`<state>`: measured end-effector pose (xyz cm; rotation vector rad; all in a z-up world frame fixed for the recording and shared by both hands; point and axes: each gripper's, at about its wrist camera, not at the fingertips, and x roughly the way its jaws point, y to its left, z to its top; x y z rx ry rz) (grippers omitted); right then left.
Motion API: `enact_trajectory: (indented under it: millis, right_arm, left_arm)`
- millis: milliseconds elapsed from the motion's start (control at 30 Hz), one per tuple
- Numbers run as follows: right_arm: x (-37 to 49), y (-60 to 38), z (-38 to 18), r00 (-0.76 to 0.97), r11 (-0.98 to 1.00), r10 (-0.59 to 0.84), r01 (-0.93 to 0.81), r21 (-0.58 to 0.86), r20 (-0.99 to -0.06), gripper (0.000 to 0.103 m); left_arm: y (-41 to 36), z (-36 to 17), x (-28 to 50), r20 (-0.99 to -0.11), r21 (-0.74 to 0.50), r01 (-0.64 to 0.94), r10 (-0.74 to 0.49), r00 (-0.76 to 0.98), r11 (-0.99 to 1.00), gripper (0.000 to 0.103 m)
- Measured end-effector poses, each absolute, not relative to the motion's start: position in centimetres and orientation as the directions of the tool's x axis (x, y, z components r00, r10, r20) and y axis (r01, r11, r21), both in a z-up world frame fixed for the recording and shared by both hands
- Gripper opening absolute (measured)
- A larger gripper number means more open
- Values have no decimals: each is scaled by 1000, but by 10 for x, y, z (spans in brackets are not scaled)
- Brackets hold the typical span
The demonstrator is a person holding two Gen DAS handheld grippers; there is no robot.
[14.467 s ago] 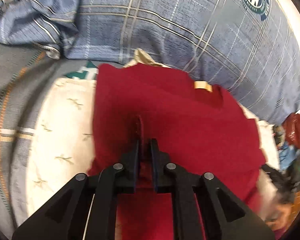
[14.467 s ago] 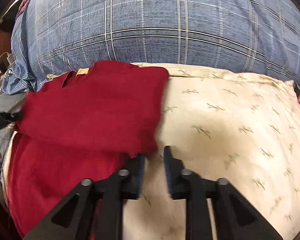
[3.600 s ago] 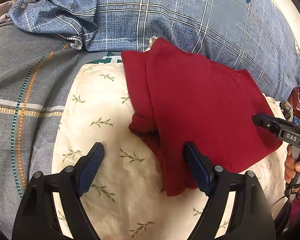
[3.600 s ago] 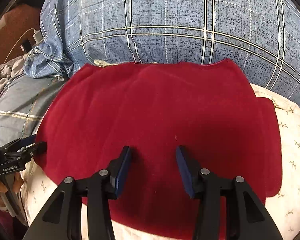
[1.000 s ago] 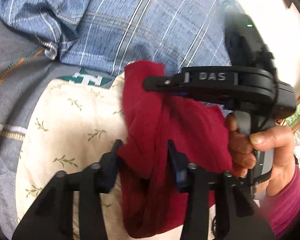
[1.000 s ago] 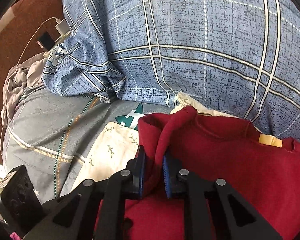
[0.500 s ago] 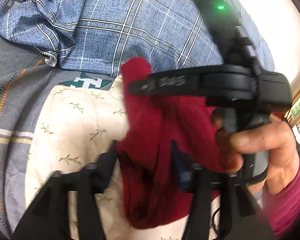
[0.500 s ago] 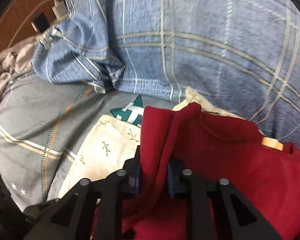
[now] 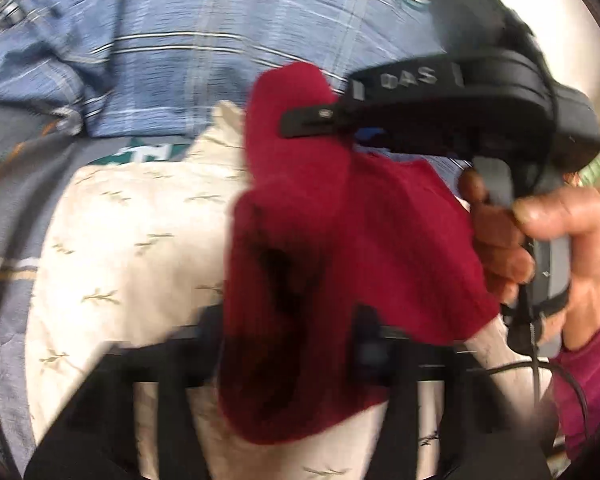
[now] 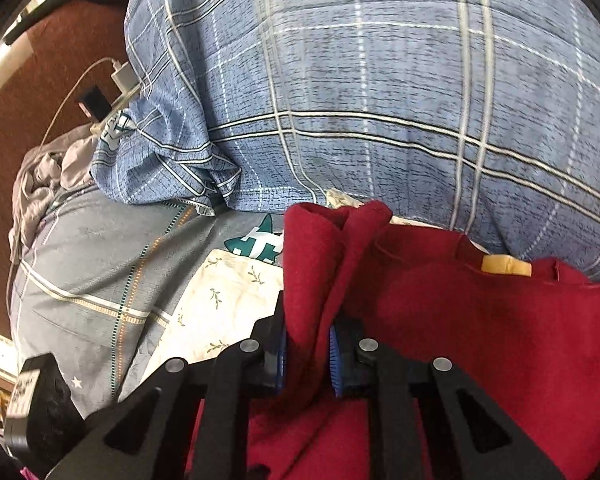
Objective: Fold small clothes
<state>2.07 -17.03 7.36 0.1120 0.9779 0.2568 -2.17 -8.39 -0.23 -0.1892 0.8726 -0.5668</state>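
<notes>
The right gripper (image 10: 307, 350) pinches a raised fold of the red garment (image 10: 480, 332), the left gripper (image 9: 290, 334) straddles its bunched lower part, jaws parted though blurred, above the cream leaf-print pillow (image 9: 140, 240) beside the blue plaid quilt (image 10: 380, 100).

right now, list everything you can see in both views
red garment: 1, dark red with a tan neck label, bunched up over the pillow
pillow: 1, cream with leaf print, under the garment
plaid quilt: 1, blue, heaped behind
bedsheet: 1, grey with stripes, left
charger and cable: 1, white, far left
right hand-held gripper: black, blue pads, shut on a fold of the garment
left hand-held gripper: black, blurred, fingers either side of the garment
person's right hand: 1, holding the gripper handle
</notes>
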Motion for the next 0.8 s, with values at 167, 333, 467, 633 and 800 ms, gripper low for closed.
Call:
enact_trajectory:
  millis: [167,333,467,633,800]
  right_arm:
    - [5,-193,89,557,955,297,-171,242,-776,14]
    - [-7,-209,109,586,957,290,-176,230,-757,14]
    - [-15,-228,121,611,963,268,-147,226,-745,14]
    - [-24,-253,134,634,968,245,-114,225,-733,14]
    - [-39,-285,147,660,973,212,-77,215,-721,14]
  left_arm:
    - [-94,19,-32,-646,-360,399,-534,546,843,17]
    - [-111,37,-34,-650,-341,395,-518,556,853,16]
    - [-129,53,-41,-664,-294,413,-495,560,862,16]
    - [-157,68,-47,-667,-270,445,-499,553,854,16]
    - [-191,78,-51,-663,-261,489,-523,535,832,16]
